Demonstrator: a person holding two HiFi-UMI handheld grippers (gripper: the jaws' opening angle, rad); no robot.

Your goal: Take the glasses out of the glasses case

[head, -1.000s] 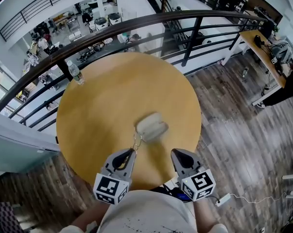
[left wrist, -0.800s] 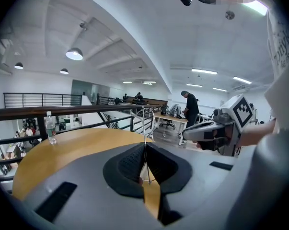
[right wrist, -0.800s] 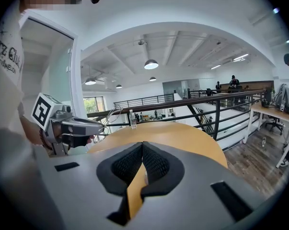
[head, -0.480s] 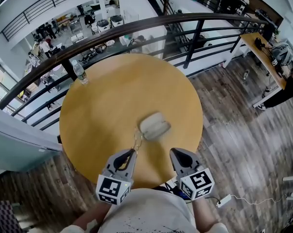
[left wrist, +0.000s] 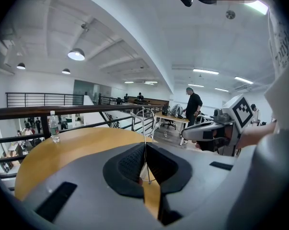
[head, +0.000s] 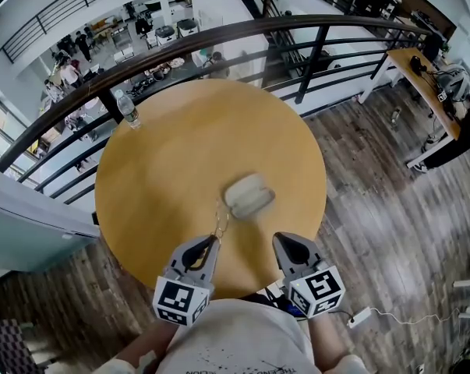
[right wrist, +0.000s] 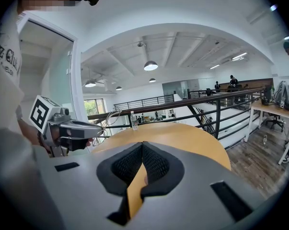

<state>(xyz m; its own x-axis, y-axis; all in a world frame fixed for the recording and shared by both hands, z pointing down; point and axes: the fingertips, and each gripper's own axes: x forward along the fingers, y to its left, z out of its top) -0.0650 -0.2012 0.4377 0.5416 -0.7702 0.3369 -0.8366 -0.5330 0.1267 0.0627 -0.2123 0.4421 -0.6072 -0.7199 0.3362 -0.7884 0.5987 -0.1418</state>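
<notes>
A grey glasses case (head: 249,195) lies on the round wooden table (head: 164,162), right of its middle. Thin wire-framed glasses (head: 219,226) hang just off the case's near left corner, held by one thin part in my left gripper (head: 209,245). In the left gripper view the jaws are pressed together on the wire, and the frame (left wrist: 144,124) sticks up beyond them. My right gripper (head: 284,244) sits near the table's front edge, shut with nothing in it. In the right gripper view the jaws meet (right wrist: 142,146), and the left gripper (right wrist: 67,128) shows at the left.
A water bottle (head: 126,109) stands at the table's far left rim. A dark metal railing (head: 219,41) curves behind the table, with a drop to a lower floor beyond. Wood flooring and a desk (head: 422,76) lie to the right. A person stands far off (left wrist: 192,104).
Almost nothing differs. The head view has shifted slightly; both grippers, the glasses and the case keep their places.
</notes>
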